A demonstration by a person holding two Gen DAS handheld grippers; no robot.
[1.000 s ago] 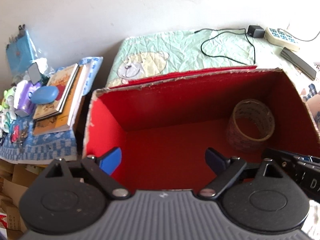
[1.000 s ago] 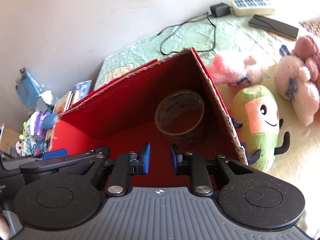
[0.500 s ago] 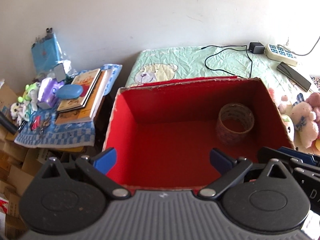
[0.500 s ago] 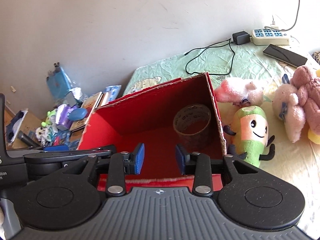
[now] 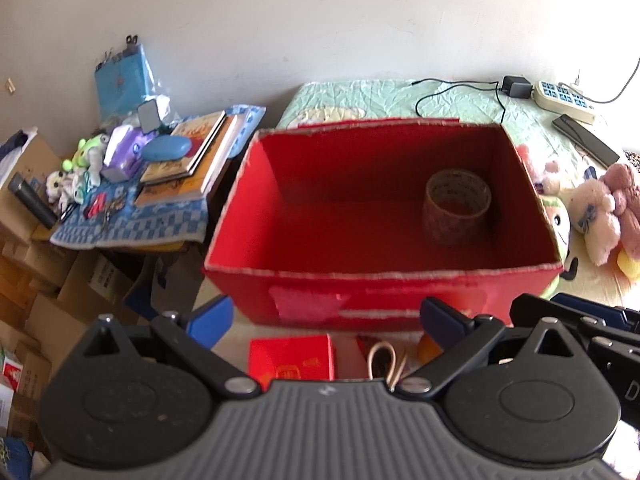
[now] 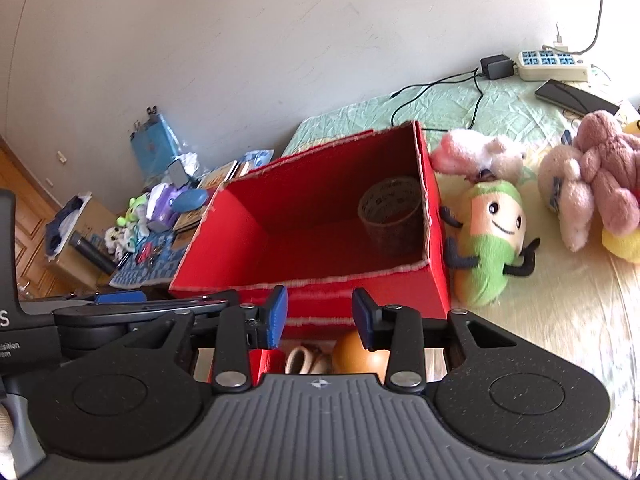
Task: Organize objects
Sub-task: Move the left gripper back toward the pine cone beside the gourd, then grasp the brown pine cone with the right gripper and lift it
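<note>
- Tape roll (image 5: 457, 205) stands on edge inside the red box (image 5: 280, 184), against the box's right wall and close to its far right corner; from the right wrist view the roll (image 6: 390, 210) sits in that same corner of the box (image 6: 240, 236).
- Nothing else shows on the box floor.
- Just in front of the box's near wall lie a small red carton (image 5: 291, 360), a loop of pale strap (image 5: 385, 360) and an orange round thing (image 6: 358, 354), partly hidden behind the gripper bodies.
- Left gripper (image 5: 326, 320) hovers before the box's near wall with its blue fingers spread as wide as they go; nothing is between them and they touch nothing.
- Right gripper (image 6: 319, 316) is also in front of that near wall, towards the box's right end; its jaws are partway apart and opening, with nothing held between the blue pads.
- Right of the box, touching its outer wall, lies a green plush toy (image 6: 494, 236); pink plush toys (image 6: 592, 184) sit further right on the bed cover.
- Behind the box on the green quilt (image 5: 460, 104) lie a black cable, a power strip (image 5: 564, 96) and a dark phone (image 5: 585, 140).
- Left of the box, a low stand holds books (image 5: 192, 160) and small toys on a blue checked cloth (image 5: 132, 220).
</note>
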